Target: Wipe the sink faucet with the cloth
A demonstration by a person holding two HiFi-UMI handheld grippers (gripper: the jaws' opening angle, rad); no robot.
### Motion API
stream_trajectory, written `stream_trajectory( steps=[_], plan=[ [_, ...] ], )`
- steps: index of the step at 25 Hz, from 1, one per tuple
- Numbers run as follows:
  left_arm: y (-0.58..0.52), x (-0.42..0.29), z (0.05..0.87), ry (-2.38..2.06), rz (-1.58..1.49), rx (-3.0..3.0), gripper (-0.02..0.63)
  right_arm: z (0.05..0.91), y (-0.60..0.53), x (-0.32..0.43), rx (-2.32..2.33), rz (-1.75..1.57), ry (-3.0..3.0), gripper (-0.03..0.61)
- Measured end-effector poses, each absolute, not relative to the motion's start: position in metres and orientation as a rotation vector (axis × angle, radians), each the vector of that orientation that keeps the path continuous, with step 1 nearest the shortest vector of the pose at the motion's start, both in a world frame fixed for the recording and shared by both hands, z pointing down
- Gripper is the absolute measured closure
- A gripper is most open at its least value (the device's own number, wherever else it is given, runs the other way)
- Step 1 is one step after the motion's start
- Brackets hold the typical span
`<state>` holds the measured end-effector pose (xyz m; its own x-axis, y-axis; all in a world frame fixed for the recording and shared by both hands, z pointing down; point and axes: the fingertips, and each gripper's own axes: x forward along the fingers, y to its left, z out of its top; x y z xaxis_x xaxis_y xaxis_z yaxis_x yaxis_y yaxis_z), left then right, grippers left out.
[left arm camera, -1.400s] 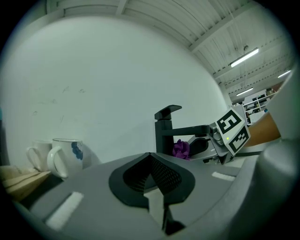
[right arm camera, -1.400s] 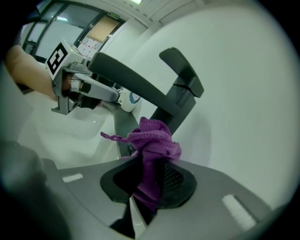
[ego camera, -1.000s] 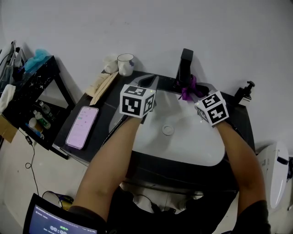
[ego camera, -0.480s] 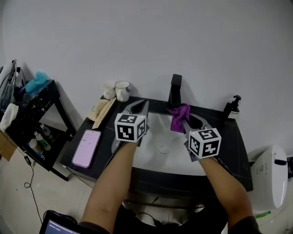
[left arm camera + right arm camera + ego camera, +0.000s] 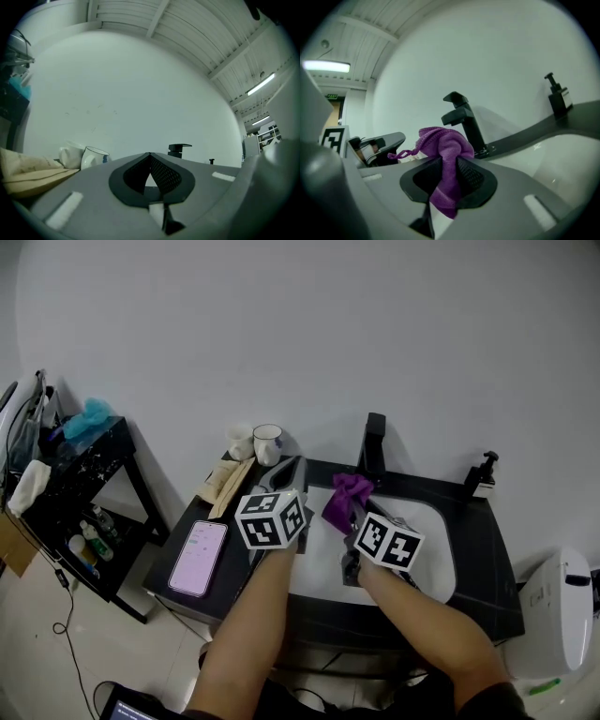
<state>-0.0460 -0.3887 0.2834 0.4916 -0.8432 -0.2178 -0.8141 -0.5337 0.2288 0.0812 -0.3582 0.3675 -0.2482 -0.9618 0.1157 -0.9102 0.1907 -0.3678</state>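
**Cloth pinched, clear of faucet**

R gripper, mid-frame, had its jaws clamped on the purple cloth. Cloth was bunched up over the sink, near the black faucet at the back but not touching it. L gripper sat just left of the cloth, jaws closed on nothing. Around them: mugs upper left, phone on the counter's left, soap pump far right.

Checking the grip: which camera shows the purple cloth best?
The right gripper view: the purple cloth fills its centre, pinched between the right gripper's fingers. The head view shows the purple cloth small, bunched ahead of that gripper. The left gripper view misses it.
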Motion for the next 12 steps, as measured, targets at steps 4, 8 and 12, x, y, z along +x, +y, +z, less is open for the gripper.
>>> stream_trajectory(
  steps=[4,8,12],
  plan=[
    [-0.384,-0.056,0.278,-1.513,-0.512,2.607,0.597,0.362,-0.386,0.072,-1.818,-0.625,2.105,0.494],
    [-0.383,-0.066,0.276,-1.595,-0.51,2.601,0.597,0.336,-0.417,0.065,-1.758,-0.608,1.955,0.494],
    [-0.379,-0.079,0.265,-1.667,-0.56,2.591,0.597,0.309,-0.437,0.062,-1.703,-0.579,1.831,0.494]
  ],
)
